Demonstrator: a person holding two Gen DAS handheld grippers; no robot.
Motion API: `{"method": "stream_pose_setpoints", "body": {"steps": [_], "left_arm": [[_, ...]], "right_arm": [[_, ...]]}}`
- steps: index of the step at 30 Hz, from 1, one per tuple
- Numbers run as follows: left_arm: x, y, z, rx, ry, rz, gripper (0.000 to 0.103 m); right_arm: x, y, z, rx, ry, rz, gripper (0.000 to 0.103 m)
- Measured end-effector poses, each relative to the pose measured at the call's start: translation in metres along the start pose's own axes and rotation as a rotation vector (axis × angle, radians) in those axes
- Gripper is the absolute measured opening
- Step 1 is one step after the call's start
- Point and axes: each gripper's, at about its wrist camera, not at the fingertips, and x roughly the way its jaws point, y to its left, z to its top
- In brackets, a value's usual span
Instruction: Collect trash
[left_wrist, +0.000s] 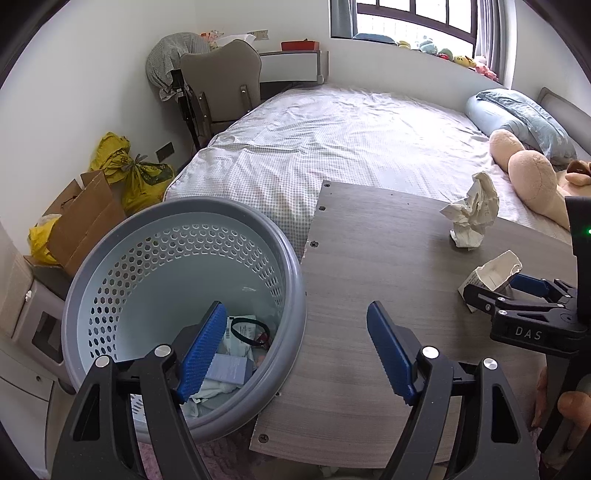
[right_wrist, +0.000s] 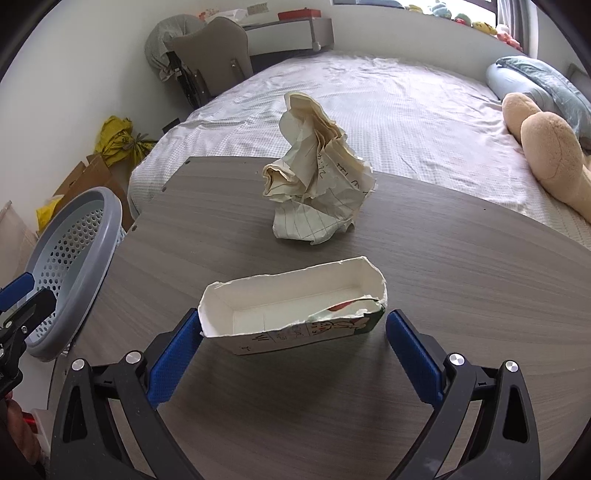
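Here, a grey wood-grain table (right_wrist: 332, 406) beside a bed (left_wrist: 332, 129), seen along two pairs of blue-padded tongs. Right gripper (right_wrist: 293, 354) spread wide around a torn white carton (right_wrist: 291, 314) near the table's near edge: left pad touching or just beside the carton's left end, right pad just clear of its right end, nothing pinched yet. Behind it, toward the table's far edge, a crumpled ball of lined paper (right_wrist: 317, 192), standing well apart from the carton. Left gripper (left_wrist: 295, 350) also spread and holding nothing, hovering at the table's left edge, one finger over the mouth of a grey perforated basket (left_wrist: 92, 269) pressed against that edge, with earlier scraps lying at its bottom. Likely step: closing on the carton, then carrying it left to the basket. Risks as judged: thin open-topped card likely to buckle or fold under the squeeze and slip out; a grip across the long ends possibly skewing and dropping it short of the rim; a sideways sweep possibly nudging the paper ball off the far edge onto the bed.
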Motion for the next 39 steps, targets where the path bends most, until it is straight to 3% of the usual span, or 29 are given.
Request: {"method": "stream_pose_setpoints", "body": {"steps": [5, 7, 15, 28, 39], "left_arm": [[0.007, -0.005, 0.007, 0.001, 0.01, -0.007, 0.075], [0.011, -0.01, 0.01, 0.006, 0.014, -0.012, 0.075], [0.019, -0.049, 0.025, 0.068, 0.008, -0.05, 0.075], [0.049, -0.161, 0.047, 0.203, 0.022, -0.232, 0.075], [0.091, -0.2, 0.062, 0.219, 0.07, -0.226, 0.075]], "right_arm": [[-0.003, 0.001, 0.002, -0.017, -0.037, 0.002, 0.094], [-0.005, -0.001, 0.002, -0.014, -0.046, 0.008, 0.084], [-0.03, -0.04, 0.001, 0.106, -0.097, 0.029, 0.084], [-0.072, -0.13, -0.016, 0.288, -0.16, -0.032, 0.084], [-0.065, -0.155, -0.012, 0.346, -0.186, 0.017, 0.084]]}}
